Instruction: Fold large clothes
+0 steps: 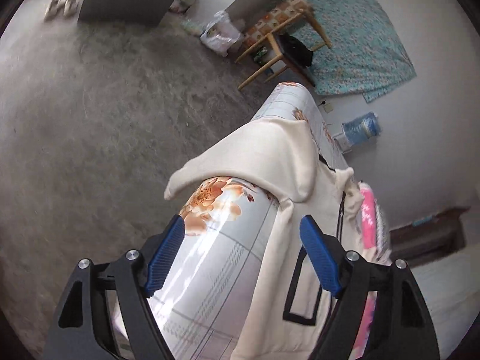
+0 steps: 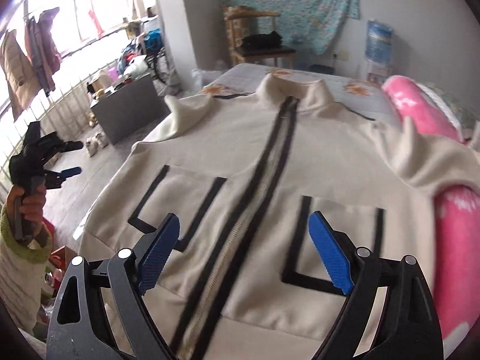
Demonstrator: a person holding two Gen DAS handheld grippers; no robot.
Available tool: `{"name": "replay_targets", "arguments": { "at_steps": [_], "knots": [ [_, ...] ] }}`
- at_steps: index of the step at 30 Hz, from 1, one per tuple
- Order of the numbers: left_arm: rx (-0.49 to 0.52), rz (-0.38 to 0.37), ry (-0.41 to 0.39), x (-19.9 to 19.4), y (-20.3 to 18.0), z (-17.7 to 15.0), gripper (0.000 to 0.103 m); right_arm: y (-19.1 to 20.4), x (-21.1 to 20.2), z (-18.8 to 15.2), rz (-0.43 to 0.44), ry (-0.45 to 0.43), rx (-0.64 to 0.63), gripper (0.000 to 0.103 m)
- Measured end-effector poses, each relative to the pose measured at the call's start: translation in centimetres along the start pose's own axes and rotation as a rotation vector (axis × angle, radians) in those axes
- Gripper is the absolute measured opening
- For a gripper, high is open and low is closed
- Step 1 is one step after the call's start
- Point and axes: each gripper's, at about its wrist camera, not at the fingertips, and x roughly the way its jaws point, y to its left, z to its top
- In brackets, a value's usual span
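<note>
I saw the cream jacket (image 2: 252,162) lying flat, front up, zip closed, on the flowered bed sheet (image 1: 207,258), collar at the far end. One sleeve (image 1: 255,159) was folded over near the bed's edge. My left gripper (image 1: 243,255) stood wide w/ nothing between the pads. Right gripper (image 2: 244,252) also wide, empty, over the jacket's lower front. Pink blanket (image 2: 456,234) beside the jacket.

Both wrist views look down over jacket (image 2: 240,156).
</note>
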Motion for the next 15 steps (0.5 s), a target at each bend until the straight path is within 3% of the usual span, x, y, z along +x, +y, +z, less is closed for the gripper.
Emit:
{"name": "replay_targets", "arguments": {
  "at_steps": [4,9,15],
  "knots": [
    [-0.243,-0.075,0.121,5.1,4.6,3.4,0.077,3.7,5.8,1.9,-0.011,0.08,-0.079,0.084],
    [-0.513,-0.218,0.316,11.3,9.3,4.5,0.077,5.6,9.6,2.6,-0.018,0.139,-0.126,0.084],
    [-0.662,-0.265,0.432,16.6,11.9,5.2,0.078,5.2,12.1,2.3,-0.062,0.206,-0.1,0.084]
  ]
}}
